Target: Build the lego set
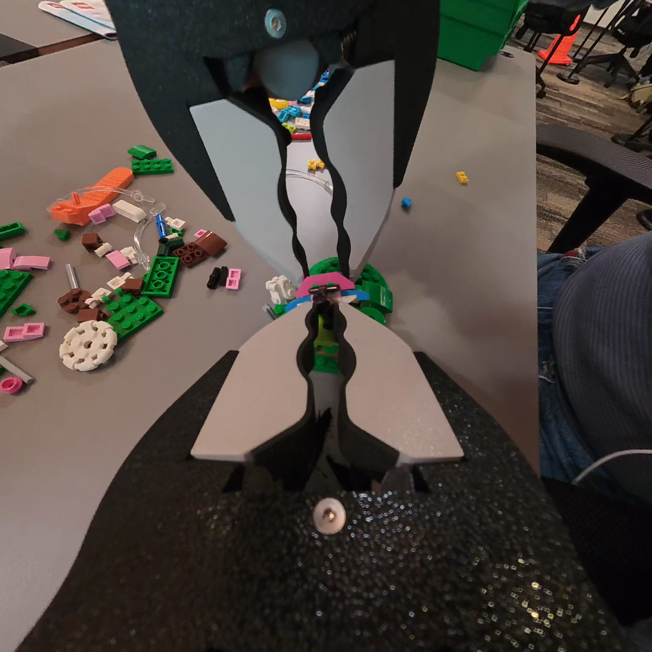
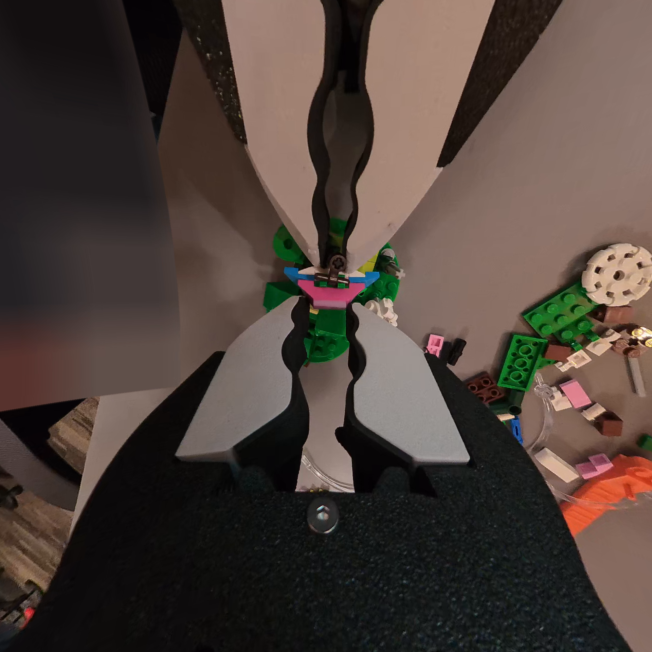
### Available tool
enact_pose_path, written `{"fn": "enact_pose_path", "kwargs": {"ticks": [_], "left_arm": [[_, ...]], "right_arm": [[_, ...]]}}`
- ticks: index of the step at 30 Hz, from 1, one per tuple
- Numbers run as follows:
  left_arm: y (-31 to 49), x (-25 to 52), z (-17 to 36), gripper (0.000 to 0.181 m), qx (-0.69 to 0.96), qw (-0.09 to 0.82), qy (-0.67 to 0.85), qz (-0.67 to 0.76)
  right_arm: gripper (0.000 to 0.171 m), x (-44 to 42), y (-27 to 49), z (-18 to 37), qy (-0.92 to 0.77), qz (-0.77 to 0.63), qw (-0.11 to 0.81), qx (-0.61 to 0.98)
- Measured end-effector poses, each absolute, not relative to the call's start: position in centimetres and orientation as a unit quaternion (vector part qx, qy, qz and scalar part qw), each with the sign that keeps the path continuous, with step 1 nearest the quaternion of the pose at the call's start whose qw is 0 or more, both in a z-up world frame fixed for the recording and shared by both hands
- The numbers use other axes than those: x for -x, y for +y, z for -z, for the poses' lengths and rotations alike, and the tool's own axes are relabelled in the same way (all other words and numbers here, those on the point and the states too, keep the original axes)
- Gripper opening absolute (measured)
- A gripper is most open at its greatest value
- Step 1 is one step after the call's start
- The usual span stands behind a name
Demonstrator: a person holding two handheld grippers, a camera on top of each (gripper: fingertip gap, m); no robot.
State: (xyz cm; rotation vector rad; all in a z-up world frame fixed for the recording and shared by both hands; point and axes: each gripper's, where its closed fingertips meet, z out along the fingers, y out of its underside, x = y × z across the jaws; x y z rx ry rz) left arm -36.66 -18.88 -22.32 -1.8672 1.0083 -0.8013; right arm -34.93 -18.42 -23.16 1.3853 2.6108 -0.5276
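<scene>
A small lego model (image 1: 375, 294) on a round green base stands on the grey table, with blue, white and pink plates (image 2: 326, 294) on top. My right gripper (image 2: 325, 303) is shut on the model at the pink plate; in the left wrist view it (image 1: 325, 273) reaches in from the top. My left gripper (image 1: 323, 308) is shut on a small black pin piece (image 2: 337, 263) and holds it against a dark clip (image 2: 331, 278) on top of the model. In the right wrist view my left gripper (image 2: 333, 259) comes in from above.
Loose pieces lie left of the model: an orange part (image 1: 91, 197), a white round disc (image 1: 88, 345), green plates (image 1: 160, 277), pink and brown bits. More small pieces (image 1: 293, 113) lie farther back. A green bin (image 1: 476, 31) stands at the far right corner. A person's leg (image 1: 599, 335) is beside the table's right edge. Only a small space, under 4 cm, lies between the two pairs of fingers.
</scene>
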Motion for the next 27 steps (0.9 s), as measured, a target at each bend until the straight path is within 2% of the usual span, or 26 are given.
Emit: {"fn": "enact_pose_path", "kwargs": {"ticks": [21,27], "left_arm": [[-19.03,36.58,22.22,0.007,0.744,0.423,0.405,0.323],[-19.01,36.57,22.24,0.007,0.744,0.422,0.404,0.324]], "right_arm": [[0.018,34.84,-18.49,22.81,0.855,0.219,0.036,-0.468],[0.026,35.26,-18.54,22.33,0.841,0.242,-0.012,-0.484]]}}
